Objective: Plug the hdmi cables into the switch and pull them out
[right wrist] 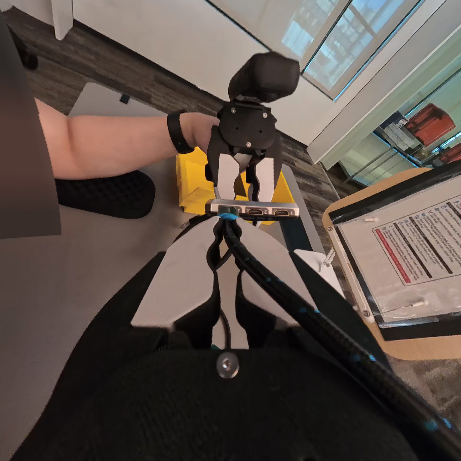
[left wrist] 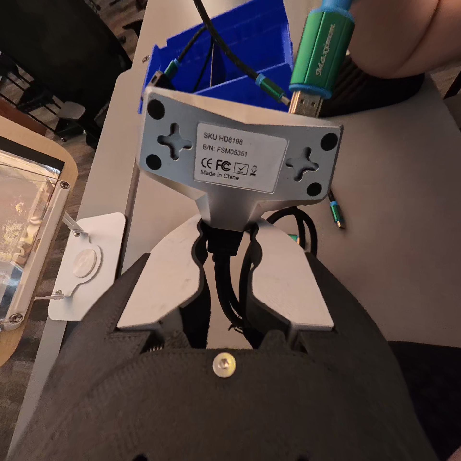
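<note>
The left gripper point(left wrist: 225, 228) is clamped on the narrow neck of the silver switch point(left wrist: 239, 149), where its own black lead leaves the body, and holds it up off the grey table point(left wrist: 399, 224) with its labelled underside facing the left wrist camera. Behind it a blue bin point(left wrist: 224, 57) near the table's far edge holds two more green-ended cables point(left wrist: 270, 88), and another green plug point(left wrist: 336, 212) lies loose on the table toward the right. At the switch's right end the green HDMI plug point(left wrist: 321, 52) sits with its metal tip at or just inside the port; in the right wrist view the right gripper point(right wrist: 225, 225) is closed on this plug's cable right behind the blue collar, with the other two ports point(right wrist: 268, 212) free. The main risk, as I judge it, is leverage: the switch is pinched only at its neck, so a push or pull off the port's axis could swivel it between the fingers or jam the plug crooked. A grip on the cord rather than the plug body could also slip or strain the collar.
</note>
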A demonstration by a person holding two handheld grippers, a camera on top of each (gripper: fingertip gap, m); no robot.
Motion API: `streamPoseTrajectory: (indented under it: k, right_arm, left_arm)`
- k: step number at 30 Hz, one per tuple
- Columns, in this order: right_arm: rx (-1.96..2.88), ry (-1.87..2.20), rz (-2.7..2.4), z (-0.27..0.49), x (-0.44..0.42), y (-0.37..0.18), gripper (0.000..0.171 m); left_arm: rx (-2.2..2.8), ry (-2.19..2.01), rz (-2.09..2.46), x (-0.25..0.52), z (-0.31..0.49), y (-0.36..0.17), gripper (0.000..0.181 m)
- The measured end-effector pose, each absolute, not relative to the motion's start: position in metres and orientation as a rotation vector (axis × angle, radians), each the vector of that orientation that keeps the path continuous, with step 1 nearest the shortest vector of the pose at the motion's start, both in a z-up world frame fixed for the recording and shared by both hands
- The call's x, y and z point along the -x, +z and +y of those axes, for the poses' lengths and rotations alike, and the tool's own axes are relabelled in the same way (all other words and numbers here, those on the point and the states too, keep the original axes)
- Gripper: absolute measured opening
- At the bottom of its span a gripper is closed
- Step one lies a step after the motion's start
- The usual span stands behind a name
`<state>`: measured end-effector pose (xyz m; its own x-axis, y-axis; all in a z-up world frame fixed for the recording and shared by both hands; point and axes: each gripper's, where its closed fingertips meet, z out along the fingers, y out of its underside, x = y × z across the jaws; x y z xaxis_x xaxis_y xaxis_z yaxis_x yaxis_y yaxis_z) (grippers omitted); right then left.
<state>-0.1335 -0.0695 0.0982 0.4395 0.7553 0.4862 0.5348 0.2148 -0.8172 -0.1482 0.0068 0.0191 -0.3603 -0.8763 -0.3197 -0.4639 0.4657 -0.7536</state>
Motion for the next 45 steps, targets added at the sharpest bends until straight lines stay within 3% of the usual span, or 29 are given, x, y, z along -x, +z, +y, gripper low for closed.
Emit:
streamPoseTrajectory:
  k: [21,30,45]
  right_arm:
    - [1.519,0.243,-1.238,-0.064,0.128,0.086,0.007]
    - [1.383,0.289,-1.095,-0.073,0.106,0.130,0.007]
    - [1.431,0.281,-1.155,-0.073,0.101,0.118,0.007]
  left_arm:
    - [1.193,-0.689,2.050,0.147,0.010,0.003,0.031]
    - [1.040,-0.795,2.101,0.143,-0.020,0.012,0.031]
    - [1.010,-0.782,2.144,0.139,-0.038,0.016,0.030]
